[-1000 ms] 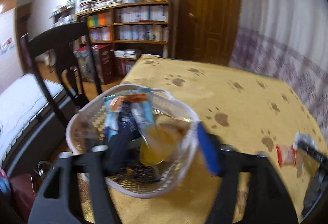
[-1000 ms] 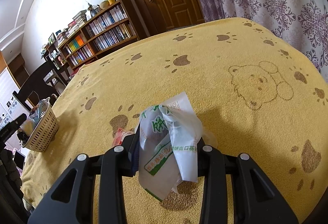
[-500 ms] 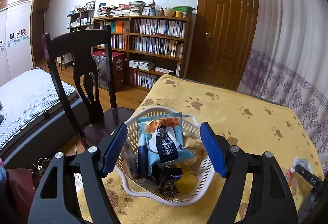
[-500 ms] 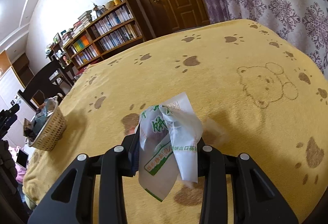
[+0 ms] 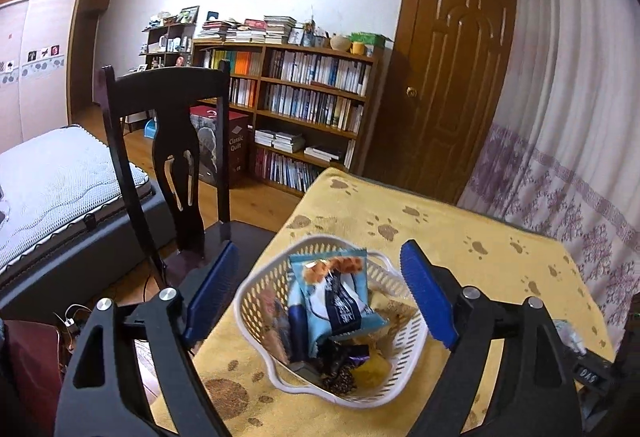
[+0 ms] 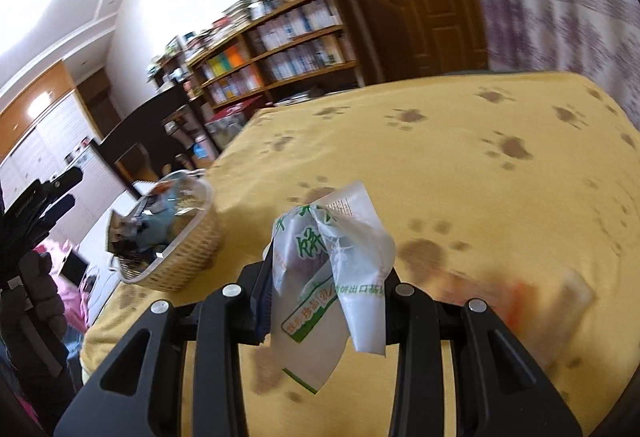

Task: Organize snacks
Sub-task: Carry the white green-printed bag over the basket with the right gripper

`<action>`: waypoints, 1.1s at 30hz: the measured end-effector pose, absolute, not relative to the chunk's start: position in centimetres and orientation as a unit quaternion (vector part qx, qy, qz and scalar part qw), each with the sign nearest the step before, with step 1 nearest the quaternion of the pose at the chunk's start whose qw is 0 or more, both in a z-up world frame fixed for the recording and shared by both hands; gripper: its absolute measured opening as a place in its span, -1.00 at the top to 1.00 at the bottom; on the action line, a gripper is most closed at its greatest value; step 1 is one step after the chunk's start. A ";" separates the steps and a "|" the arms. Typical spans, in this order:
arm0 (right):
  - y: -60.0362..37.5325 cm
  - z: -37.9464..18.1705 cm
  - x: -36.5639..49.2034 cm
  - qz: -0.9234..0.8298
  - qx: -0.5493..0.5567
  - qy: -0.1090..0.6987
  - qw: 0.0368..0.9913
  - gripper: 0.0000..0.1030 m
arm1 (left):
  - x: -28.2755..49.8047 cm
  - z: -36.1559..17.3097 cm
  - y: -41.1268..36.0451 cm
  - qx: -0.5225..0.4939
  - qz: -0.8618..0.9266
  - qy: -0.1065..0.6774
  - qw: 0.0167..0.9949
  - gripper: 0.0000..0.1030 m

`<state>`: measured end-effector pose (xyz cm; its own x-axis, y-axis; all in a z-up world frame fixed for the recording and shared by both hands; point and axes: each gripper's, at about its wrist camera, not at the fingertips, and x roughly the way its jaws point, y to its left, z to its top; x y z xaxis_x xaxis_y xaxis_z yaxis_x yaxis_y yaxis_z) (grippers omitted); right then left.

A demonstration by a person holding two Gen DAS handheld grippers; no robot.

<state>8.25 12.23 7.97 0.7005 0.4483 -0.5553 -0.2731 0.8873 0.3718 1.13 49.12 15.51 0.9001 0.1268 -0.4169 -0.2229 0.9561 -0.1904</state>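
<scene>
Left gripper (image 5: 320,289) hung over the basket (image 5: 256,289), jaws wide apart, empty. Right gripper (image 6: 326,301) was clamped on a white snack bag (image 6: 332,277).

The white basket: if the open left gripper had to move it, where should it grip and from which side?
Probably the basket rim's bare near-right stretch, approached from above with one finger inside and one outside. The wall is thin and perforated, while the whole basket looks too wide to straddle. The blue packet stands against the far side. The left gripper is open.
</scene>
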 end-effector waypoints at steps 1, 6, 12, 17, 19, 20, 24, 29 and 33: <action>13.2 8.3 8.4 0.205 0.128 0.333 0.911 0.32 | 1.0 15.7 49.4 -0.121 0.090 0.202 0.968 -0.68; 18.8 9.9 9.2 0.243 0.097 0.333 0.906 0.32 | 0.4 16.7 50.9 -0.141 0.089 0.184 0.969 -0.73; 24.5 11.1 10.5 0.274 0.074 0.341 0.896 0.32 | -0.3 17.0 52.0 -0.145 0.107 0.172 0.969 -0.73; 27.9 11.3 12.0 0.280 0.062 0.357 0.889 0.31 | -0.8 17.2 52.6 -0.157 0.104 0.168 0.968 -0.74; 29.3 11.2 12.5 0.286 0.057 0.365 0.884 0.26 | -0.9 17.3 52.8 -0.160 0.103 0.166 0.968 -0.74; 30.1 11.1 12.9 0.293 0.053 0.372 0.879 0.24 | -1.0 17.3 53.0 -0.162 0.102 0.165 0.967 -0.75; 31.7 10.9 13.3 0.318 0.057 0.388 0.863 0.22 | -1.2 17.5 53.4 -0.169 0.102 0.162 0.967 -0.75; 33.1 10.2 13.0 0.355 0.060 0.410 0.838 0.22 | -1.1 17.4 53.3 -0.173 0.098 0.162 0.967 -0.75; 34.1 9.5 12.5 0.358 0.039 0.417 0.835 0.22 | -1.3 17.5 52.9 -0.168 0.092 0.160 0.968 -0.76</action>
